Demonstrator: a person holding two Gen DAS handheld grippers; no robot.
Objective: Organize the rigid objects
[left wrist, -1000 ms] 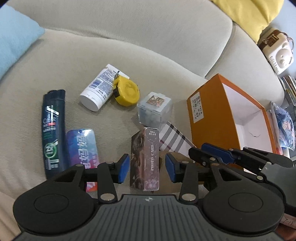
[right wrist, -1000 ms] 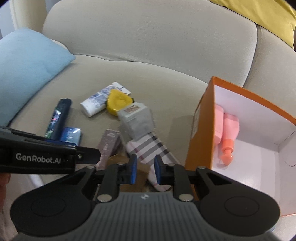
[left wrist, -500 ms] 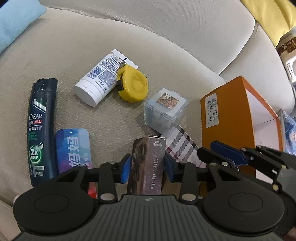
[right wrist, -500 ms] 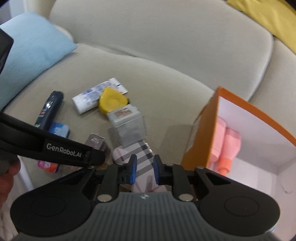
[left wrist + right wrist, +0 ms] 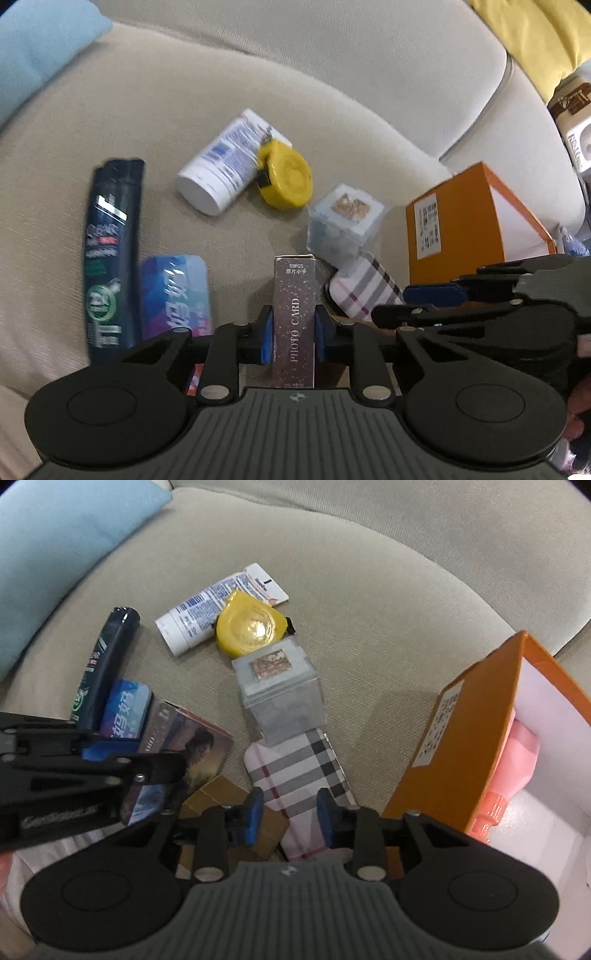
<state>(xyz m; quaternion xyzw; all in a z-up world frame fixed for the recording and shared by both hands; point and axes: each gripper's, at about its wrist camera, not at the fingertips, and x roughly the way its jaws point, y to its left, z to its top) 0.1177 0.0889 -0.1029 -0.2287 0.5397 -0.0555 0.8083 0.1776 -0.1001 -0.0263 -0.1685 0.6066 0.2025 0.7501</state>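
My left gripper is shut on a dark "PHOTO CARD" box, its blue pads pressing both narrow sides. From the right wrist view the same box shows its picture face beside the left gripper. My right gripper points down over a plaid case. Its jaws are opening, with the case's end lying below the gap and no pad touching it. An open orange box stands to the right with pink bottles inside.
On the beige sofa seat lie a dark shampoo bottle, a blue tin, a white tube, a yellow tape measure and a clear cube box. A brown carton sits under the right fingers. A blue cushion lies far left.
The left jaws have closed onto the photo card box. The right gripper has tipped down over the plaid case, and its jaws, nearly shut before, have spread apart.
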